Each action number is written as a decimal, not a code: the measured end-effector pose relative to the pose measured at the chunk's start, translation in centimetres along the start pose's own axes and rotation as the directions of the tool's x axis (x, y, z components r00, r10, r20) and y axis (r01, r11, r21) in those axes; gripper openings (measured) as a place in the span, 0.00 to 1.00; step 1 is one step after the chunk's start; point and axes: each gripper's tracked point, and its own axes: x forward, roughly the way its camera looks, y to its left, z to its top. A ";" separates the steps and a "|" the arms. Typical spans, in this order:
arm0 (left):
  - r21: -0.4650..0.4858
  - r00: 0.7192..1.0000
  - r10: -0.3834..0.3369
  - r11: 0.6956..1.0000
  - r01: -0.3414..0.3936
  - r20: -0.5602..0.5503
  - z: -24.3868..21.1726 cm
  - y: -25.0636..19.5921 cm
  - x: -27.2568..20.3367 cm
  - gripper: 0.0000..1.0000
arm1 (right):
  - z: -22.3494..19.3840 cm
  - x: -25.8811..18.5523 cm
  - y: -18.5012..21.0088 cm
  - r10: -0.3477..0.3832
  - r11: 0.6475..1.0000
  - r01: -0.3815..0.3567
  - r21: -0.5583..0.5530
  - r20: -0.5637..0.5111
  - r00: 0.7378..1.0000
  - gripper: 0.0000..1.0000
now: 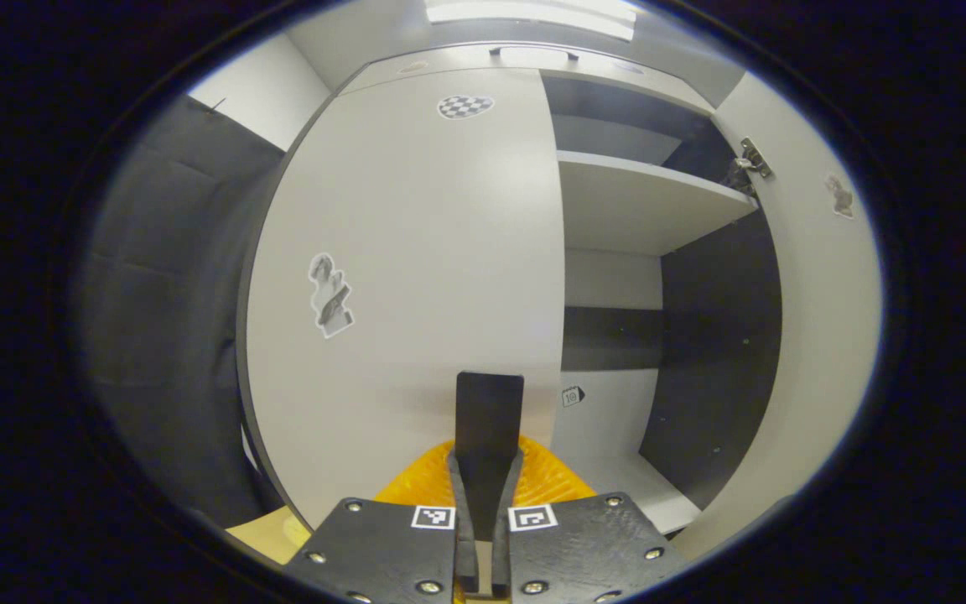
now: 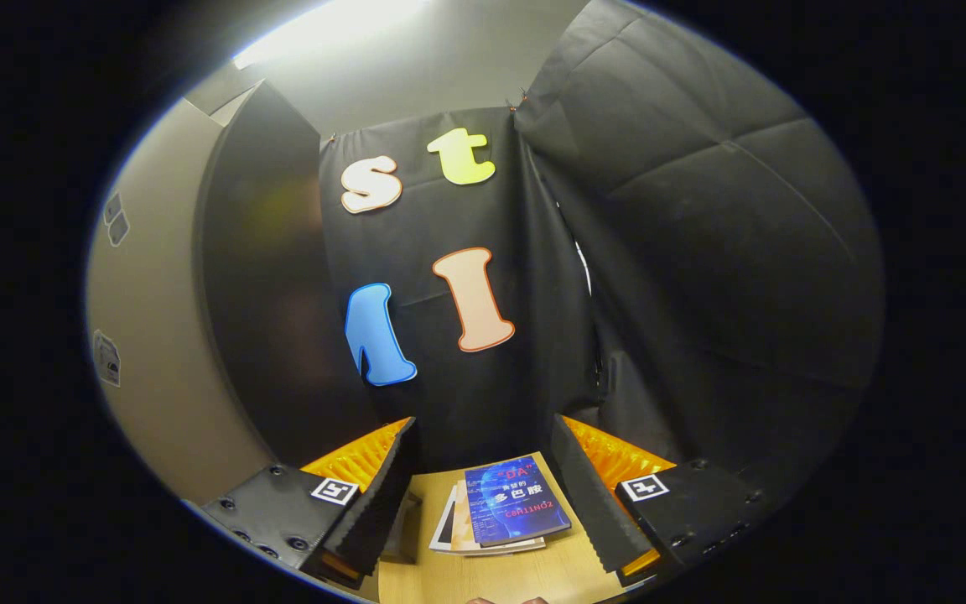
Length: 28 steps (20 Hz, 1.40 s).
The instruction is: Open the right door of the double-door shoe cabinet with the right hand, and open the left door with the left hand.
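In the left gripper view the shoe cabinet [image 1: 617, 210] takes up most of the scene: its left door [image 1: 416, 252] is flat and closed straight ahead, while the right door [image 1: 827, 277] is swung wide open at the right edge, showing pale shelves [image 1: 642, 201] inside. The left gripper [image 1: 489, 403] is close in front of the left door near its inner edge, fingers pressed together on nothing. In the right gripper view the right gripper [image 2: 483, 470] has its fingers spread wide and empty above a wooden worktop [image 2: 491, 579], with a small stack of books [image 2: 504, 507] lying between them.
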 end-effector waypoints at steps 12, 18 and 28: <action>-0.048 0.999 -0.048 0.998 0.048 -0.002 0.1 0.4 -1.8 0.05 | -0.7 -2.7 3.3 0.015 0.999 -0.015 -0.043 0.002 1.000 0.98; -0.063 0.991 -0.134 0.989 0.133 -0.008 0.0 1.3 -3.2 0.05 | 0.1 -7.8 5.5 -0.044 0.998 0.046 -0.038 0.054 0.998 0.98; -0.077 0.971 -0.237 0.968 0.239 0.032 0.4 3.3 -6.3 0.04 | -2.0 -15.8 9.9 -0.140 0.988 0.143 -0.065 0.056 0.989 0.98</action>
